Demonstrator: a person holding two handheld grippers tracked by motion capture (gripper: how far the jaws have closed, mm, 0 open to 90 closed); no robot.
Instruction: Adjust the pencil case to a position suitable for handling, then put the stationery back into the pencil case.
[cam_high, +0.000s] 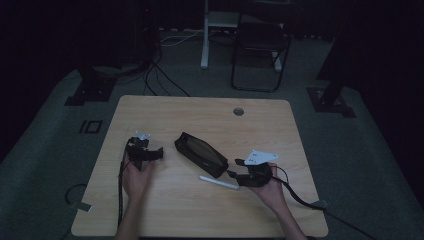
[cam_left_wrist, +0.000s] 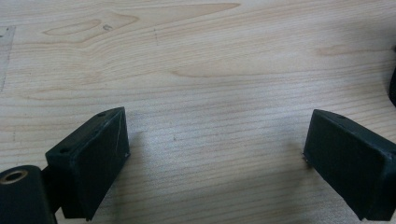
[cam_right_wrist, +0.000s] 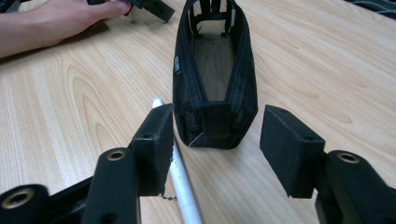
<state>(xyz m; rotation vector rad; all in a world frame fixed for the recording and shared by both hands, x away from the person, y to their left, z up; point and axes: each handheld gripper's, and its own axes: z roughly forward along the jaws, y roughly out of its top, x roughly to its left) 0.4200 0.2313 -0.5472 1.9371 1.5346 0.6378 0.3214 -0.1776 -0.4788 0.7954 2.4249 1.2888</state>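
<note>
A black mesh pencil case (cam_high: 201, 154) lies unzipped and diagonal in the middle of the wooden table (cam_high: 210, 115). In the right gripper view its open mouth (cam_right_wrist: 215, 79) faces the camera, and the inside looks empty. A white pen (cam_high: 219, 182) lies on the table just near the case's right end, passing under one jaw (cam_right_wrist: 184, 186). My right gripper (cam_high: 236, 169) (cam_right_wrist: 215, 140) stands open just short of that end, pads clear of the fabric. My left gripper (cam_high: 149, 151) (cam_left_wrist: 215, 149) is open over bare wood, left of the case.
A round cable hole (cam_high: 238, 111) sits near the table's far edge. Beyond the table stand a black folding chair (cam_high: 259, 47) and a white post (cam_high: 204, 35) on dark carpet. Cables trail from both grippers toward the near edge.
</note>
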